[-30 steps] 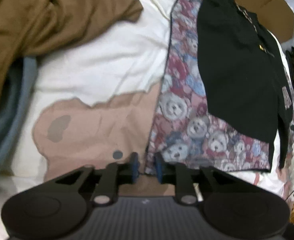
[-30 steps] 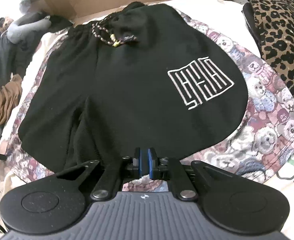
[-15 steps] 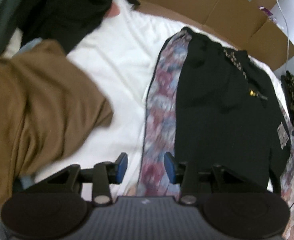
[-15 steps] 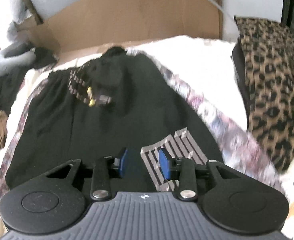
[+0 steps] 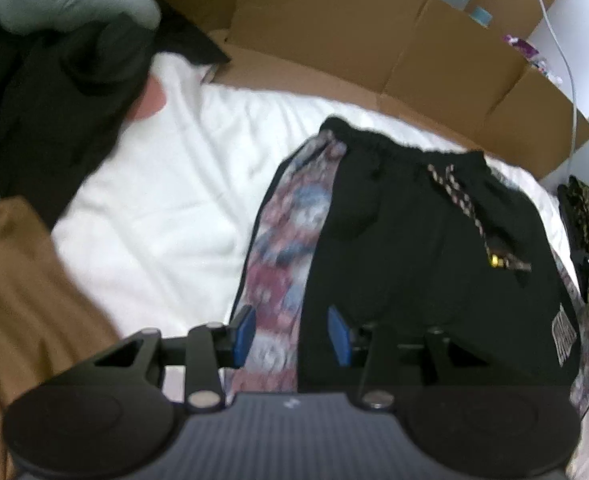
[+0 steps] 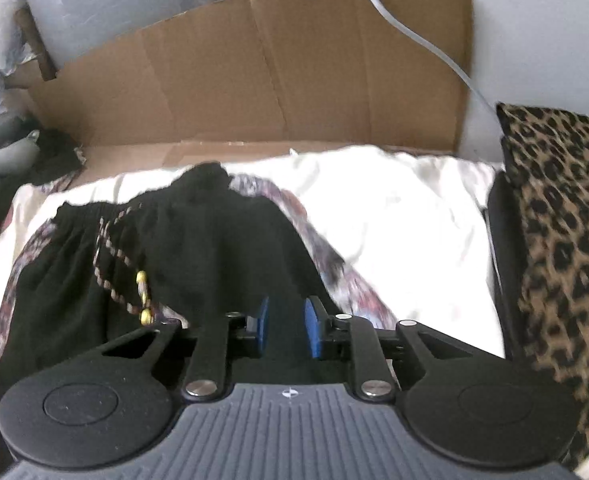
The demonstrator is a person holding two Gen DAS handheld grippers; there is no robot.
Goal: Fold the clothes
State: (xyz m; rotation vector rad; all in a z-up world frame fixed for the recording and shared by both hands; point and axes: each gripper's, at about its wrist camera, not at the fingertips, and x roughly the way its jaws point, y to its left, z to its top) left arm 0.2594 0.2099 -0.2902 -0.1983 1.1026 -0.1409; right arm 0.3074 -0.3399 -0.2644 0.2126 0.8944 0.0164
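Lying at frame centre, the black shorts [image 5: 414,248] are covering the patterned cloth [image 5: 282,264]; left gripper [image 5: 290,334] is gaping, released; right gripper [image 6: 285,327] is closing, jaws not yet pressing fabric.

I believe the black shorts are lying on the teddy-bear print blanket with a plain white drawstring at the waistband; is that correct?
Not quite: the drawstring is a braided, patterned cord with gold-coloured beads at its end, not plain white. The left wrist view shows it best. The rest holds: the black shorts lie on the teddy-bear print blanket.
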